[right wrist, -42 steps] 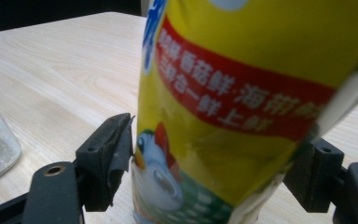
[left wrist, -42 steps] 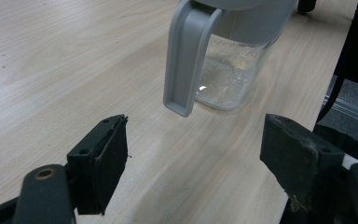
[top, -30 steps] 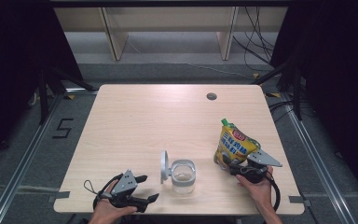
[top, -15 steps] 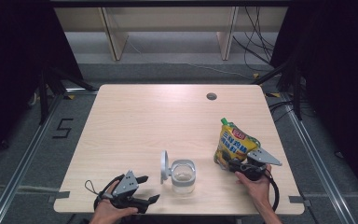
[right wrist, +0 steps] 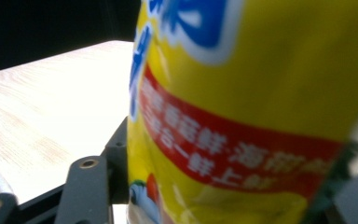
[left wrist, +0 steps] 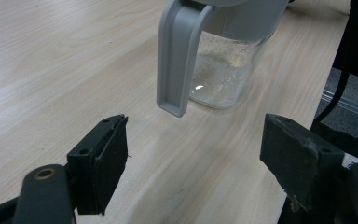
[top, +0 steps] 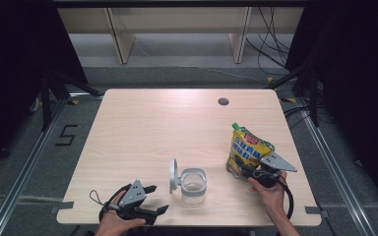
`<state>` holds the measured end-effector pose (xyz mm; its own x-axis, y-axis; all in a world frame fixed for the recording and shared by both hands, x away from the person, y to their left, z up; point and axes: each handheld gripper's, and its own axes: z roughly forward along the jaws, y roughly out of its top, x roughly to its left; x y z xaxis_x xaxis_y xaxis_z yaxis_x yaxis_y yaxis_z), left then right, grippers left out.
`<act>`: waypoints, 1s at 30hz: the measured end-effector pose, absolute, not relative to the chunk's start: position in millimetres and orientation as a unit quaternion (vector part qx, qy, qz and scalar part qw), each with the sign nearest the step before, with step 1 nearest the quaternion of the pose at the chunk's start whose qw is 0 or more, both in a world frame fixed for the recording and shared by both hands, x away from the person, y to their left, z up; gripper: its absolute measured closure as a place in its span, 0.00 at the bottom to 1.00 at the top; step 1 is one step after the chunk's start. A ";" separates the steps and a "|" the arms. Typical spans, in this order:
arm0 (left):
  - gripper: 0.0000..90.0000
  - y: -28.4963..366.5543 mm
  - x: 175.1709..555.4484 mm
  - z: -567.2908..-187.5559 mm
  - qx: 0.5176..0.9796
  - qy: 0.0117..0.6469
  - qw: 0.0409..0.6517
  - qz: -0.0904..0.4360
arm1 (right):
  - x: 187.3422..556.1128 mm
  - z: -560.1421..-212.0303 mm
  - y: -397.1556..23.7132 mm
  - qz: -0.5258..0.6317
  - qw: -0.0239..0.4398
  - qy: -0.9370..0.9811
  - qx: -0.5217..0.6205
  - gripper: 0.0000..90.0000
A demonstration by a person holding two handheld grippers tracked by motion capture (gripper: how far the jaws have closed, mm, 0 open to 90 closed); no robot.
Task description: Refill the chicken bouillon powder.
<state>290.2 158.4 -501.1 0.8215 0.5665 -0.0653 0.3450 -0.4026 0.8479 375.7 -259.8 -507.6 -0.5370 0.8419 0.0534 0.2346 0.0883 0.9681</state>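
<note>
At the right front of the pale wooden table, standing upright and leaning slightly: a yellow stand-up plastic pouch with a green spout cap and a red-and-blue label. Right gripper set low at its base, held by the right hand coming in from the near edge. Jaws just now closing, with the pouch between them. Seen along the right gripper view, yellow film and red label band spanning the whole gap; one black pad right up against the pouch's edge, the other mostly hidden behind the film (so, impossible to tell whether actually squeezing or only touching).

Just left of the pouch, apart from it, near the front edge: a small clear glass jar with a grey plastic collar, its grey hinged lid flipped up and standing on edge at the jar's left side. Pale granular residue on the jar's floor in the left gripper view, with the lid's grey tab hanging down in front of the glass.

Further left, near the front edge: left gripper in the left hand, aimed toward the jar, jaws spread wide with nothing but bare table between them. That upright lid directly between this gripper and the jar body.

Elsewhere: a round dark cable hole toward the far right of the tabletop; pale wooden shelf legs and loose black cables on the grey floor beyond; a black "5" marked on the floor at the left.
</note>
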 end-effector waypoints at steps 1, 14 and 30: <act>0.25 158.5 290.4 -501.0 0.829 0.272 0.474 0.118 | 376.5 -506.3 -260.7 0.549 0.284 0.684 0.386 0.48; 0.25 165.5 288.8 -498.7 0.820 0.290 0.476 0.126 | 366.9 -491.5 -261.4 0.526 0.273 0.701 0.397 0.50; 0.25 164.7 291.5 -499.5 0.817 0.296 0.479 0.125 | 331.4 -455.2 -249.6 0.493 0.326 0.747 0.305 0.51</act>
<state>291.5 164.7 -499.5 0.7936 0.6033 -0.0787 0.3638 -0.3668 0.8562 331.4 -249.6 -455.2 -0.6017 0.7767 -0.1859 0.1351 0.3284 0.9348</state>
